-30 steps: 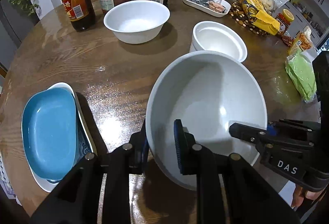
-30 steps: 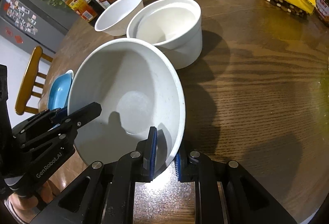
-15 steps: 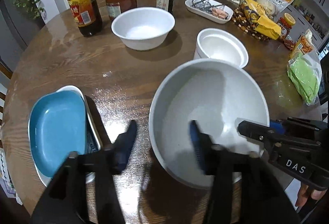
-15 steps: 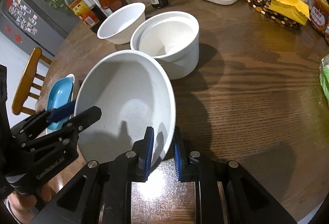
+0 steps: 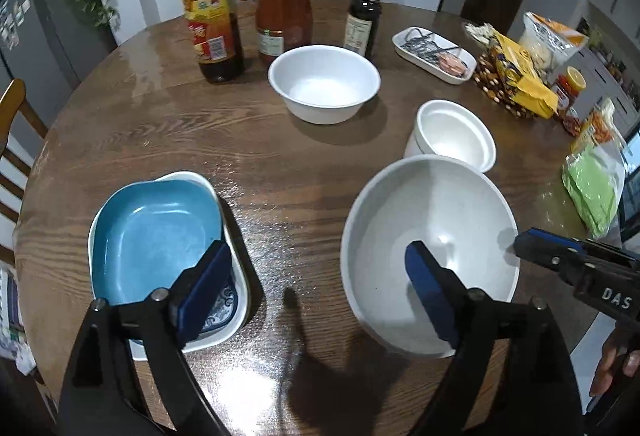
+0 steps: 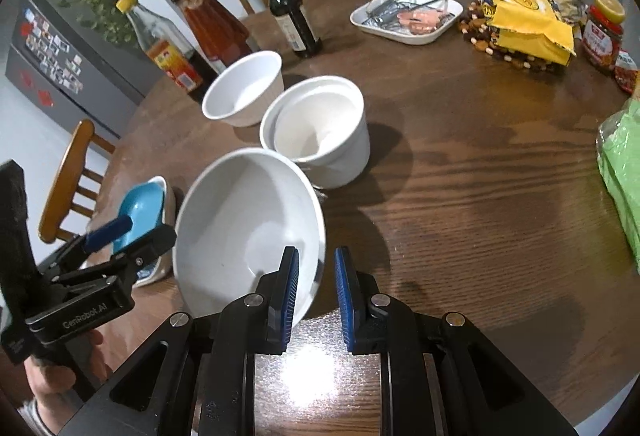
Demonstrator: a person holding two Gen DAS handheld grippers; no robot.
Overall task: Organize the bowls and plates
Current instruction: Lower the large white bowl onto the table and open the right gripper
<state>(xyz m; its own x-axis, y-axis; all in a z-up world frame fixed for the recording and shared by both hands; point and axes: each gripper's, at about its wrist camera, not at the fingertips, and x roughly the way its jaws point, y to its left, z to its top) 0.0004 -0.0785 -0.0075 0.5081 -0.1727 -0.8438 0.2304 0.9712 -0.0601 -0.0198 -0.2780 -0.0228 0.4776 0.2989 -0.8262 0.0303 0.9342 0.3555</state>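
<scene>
A large white bowl (image 6: 244, 232) sits tilted near the front edge of a round wooden surface (image 6: 480, 172), its rim caught between the blue pads of the right tool (image 6: 316, 296), which is clamped on the bowl's near wall, one pad inside and one outside. The left tool (image 5: 316, 292) hangs above the surface with its jaws spread wide apart, holding nothing; one blue finger (image 5: 204, 288) shows over the stacked plates and the other over the bowl's left side. Those plates lie to the left of the bowl: a blue square plate (image 5: 156, 232) nested in a white dish with a blue pattern (image 5: 234, 300). Just behind the large bowl stands a pair of nested white bowls (image 6: 320, 128), close to its far rim, though whether they touch cannot be told. Farther back, a single white bowl (image 5: 324, 82) rests alone in front of three bottles: a yellow-labelled sauce bottle (image 5: 210, 24), a jar of red sauce (image 5: 284, 0) and a dark bottle (image 5: 364, 12). To the right of the bottles lies a white rectangular tray (image 5: 434, 50) with small items on it, then a yellow snack bag (image 6: 524, 20), a red jar with a yellow lid (image 6: 604, 32) and a green packet (image 5: 594, 192) near the surface's right edge. Wooden chairs (image 6: 72, 180) ring the surface.
</scene>
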